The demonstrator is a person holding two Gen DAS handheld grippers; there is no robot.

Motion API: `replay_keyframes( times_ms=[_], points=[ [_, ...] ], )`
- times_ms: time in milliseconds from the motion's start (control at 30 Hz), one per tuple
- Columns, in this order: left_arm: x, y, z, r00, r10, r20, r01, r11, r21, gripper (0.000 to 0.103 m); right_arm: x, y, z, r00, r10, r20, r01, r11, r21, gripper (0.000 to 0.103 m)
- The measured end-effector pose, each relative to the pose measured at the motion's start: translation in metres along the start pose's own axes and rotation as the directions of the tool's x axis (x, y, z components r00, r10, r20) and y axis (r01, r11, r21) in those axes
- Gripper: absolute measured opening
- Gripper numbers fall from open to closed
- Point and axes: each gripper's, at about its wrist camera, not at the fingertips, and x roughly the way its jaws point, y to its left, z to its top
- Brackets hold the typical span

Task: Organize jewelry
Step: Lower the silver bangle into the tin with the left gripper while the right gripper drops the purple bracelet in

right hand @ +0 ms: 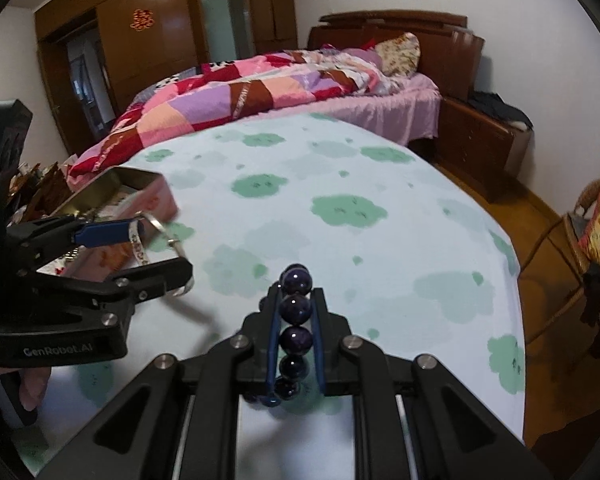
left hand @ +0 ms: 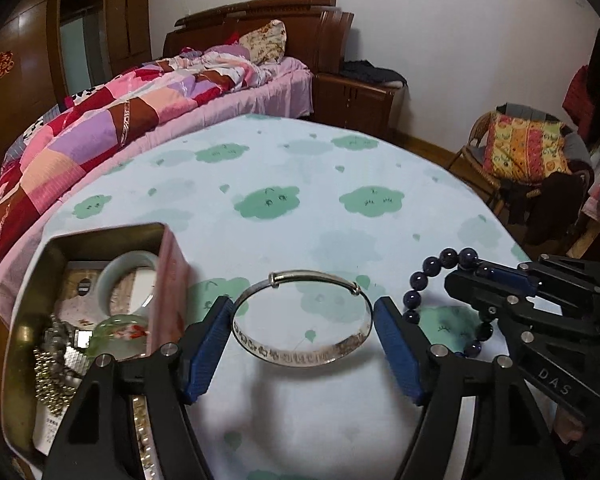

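An engraved silver bangle [left hand: 296, 358] spans the blue pads [left hand: 206, 356] of my left gripper [left hand: 304, 308], held across its width just above the cloud-print tablecloth [left hand: 300, 184]. In the right wrist view the same bangle [right hand: 138, 250] sits in the left gripper [right hand: 162, 250] beside the tin. My right gripper [right hand: 296, 296] is shut on a dark purple bead bracelet [right hand: 296, 338], whose beads run up between the pads. From the left wrist view the bracelet [left hand: 420, 280] loops out of the right gripper [left hand: 466, 276]. An open pink tin [left hand: 168, 264] at the left holds a pale bangle [left hand: 116, 276], a green bangle [left hand: 120, 330] and chains [left hand: 52, 372].
A bed with a patchwork quilt [left hand: 100, 128] runs behind the table. A wicker chair with a patterned cushion [left hand: 520, 148] stands to the right over wood floor. A wooden nightstand [left hand: 356, 96] and wardrobe [right hand: 148, 40] line the walls. A hand [right hand: 32, 388] grips the left tool.
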Motion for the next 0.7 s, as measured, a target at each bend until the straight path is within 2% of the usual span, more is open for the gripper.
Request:
replay_keyframes(
  times_ms=[333,700],
  points=[
    [-0.04,0.017,0.008,0.996,0.003,0.087,0.0,1.0,-0.031,0.072,-0.012,0.026,0.021,0.999,0.025,0.032,-0.023,0.997,-0.068,0.016],
    [-0.082,0.057,0.011,0.981,0.104,0.166,-0.093,0.993,-0.076,0.072,-0.026,0.066,0.058,0.992,0.08,0.1,-0.062,0.983,-0.172,0.016]
  ],
)
